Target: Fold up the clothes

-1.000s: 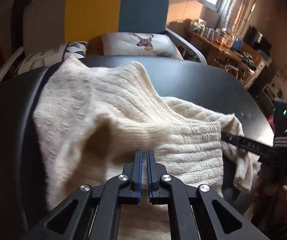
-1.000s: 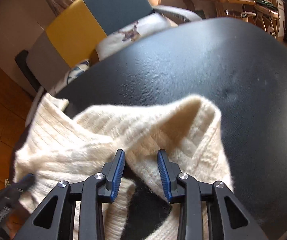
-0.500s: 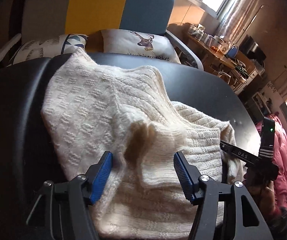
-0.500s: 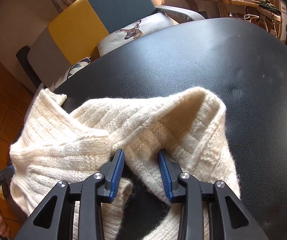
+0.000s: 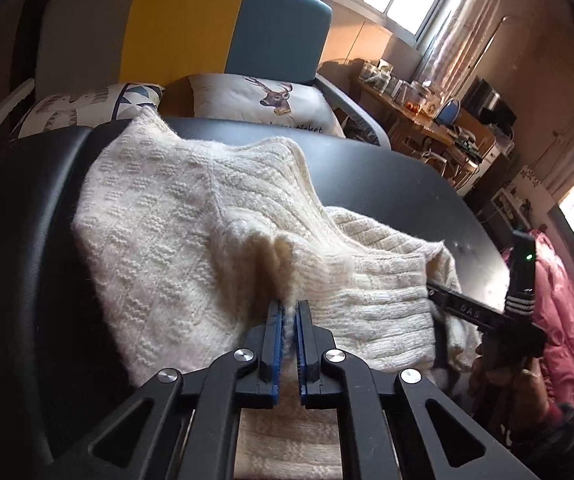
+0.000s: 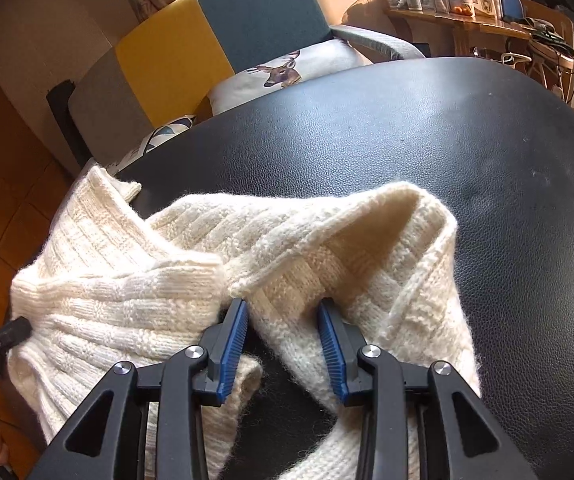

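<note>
A cream knitted sweater (image 5: 175, 220) lies bunched on the black leather table (image 5: 387, 184). My left gripper (image 5: 289, 308) is shut on a raised fold near the sweater's near edge. In the right wrist view the same sweater (image 6: 127, 288) tents up into a hollow peak, and my right gripper (image 6: 283, 312) holds a thick band of it between its blue pads, jaws partly apart. From the left wrist view the right gripper (image 5: 467, 312) reaches in from the right, its tips buried in knit. The left gripper (image 6: 3, 336) shows at the left edge of the right wrist view.
Behind the table stands a grey, yellow and teal chair (image 5: 227, 28) with a deer cushion (image 5: 263, 96). A cluttered wooden side table (image 5: 419, 100) is at the back right. Pink clothing (image 5: 563, 312) and a person's hand (image 5: 503, 380) sit at the right. Bare tabletop (image 6: 407, 128) extends beyond the sweater.
The left gripper opened half a second ago and has now shut again on a fold further in. The right gripper keeps the same hold; the sweater has shifted slightly.
</note>
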Demonstrator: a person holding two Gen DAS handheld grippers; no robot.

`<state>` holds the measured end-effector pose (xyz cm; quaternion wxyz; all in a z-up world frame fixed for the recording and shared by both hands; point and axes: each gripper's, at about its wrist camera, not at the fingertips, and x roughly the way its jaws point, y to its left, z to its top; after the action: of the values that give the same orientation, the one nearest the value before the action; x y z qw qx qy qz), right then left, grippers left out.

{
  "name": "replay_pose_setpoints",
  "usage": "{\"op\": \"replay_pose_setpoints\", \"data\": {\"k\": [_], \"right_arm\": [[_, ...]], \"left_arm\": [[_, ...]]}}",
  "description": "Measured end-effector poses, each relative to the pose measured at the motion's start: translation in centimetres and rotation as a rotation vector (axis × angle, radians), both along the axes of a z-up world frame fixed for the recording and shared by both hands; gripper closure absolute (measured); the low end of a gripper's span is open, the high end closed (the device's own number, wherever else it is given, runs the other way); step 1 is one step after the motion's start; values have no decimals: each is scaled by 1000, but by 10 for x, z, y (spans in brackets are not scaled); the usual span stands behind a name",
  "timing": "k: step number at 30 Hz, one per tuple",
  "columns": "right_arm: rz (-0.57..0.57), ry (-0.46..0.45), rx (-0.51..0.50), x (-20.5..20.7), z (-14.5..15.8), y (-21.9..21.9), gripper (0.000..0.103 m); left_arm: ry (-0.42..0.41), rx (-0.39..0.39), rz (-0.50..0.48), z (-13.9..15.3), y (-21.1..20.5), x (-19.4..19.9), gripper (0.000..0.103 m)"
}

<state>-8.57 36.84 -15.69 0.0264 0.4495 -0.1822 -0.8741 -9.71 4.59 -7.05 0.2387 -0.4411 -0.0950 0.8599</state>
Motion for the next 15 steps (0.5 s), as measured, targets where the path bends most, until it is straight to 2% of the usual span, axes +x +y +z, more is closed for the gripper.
{"op": "replay_pose_setpoints", "data": {"k": [5, 7, 9, 12, 15], "right_arm": [[3, -44, -34, -7, 1, 5, 66], [4, -55, -23, -9, 2, 3, 66], [12, -64, 7, -11, 3, -1, 66], [37, -68, 63, -14, 3, -11, 60], [73, -73, 136, -17, 4, -23, 50]], "left_arm": [[52, 170, 145, 44, -79, 15, 97], [79, 196, 243, 60, -123, 21, 97], [99, 174, 360, 70, -166, 30, 97], [123, 113, 544, 81, -231, 45, 97], [79, 13, 722, 70, -291, 53, 97]]}}
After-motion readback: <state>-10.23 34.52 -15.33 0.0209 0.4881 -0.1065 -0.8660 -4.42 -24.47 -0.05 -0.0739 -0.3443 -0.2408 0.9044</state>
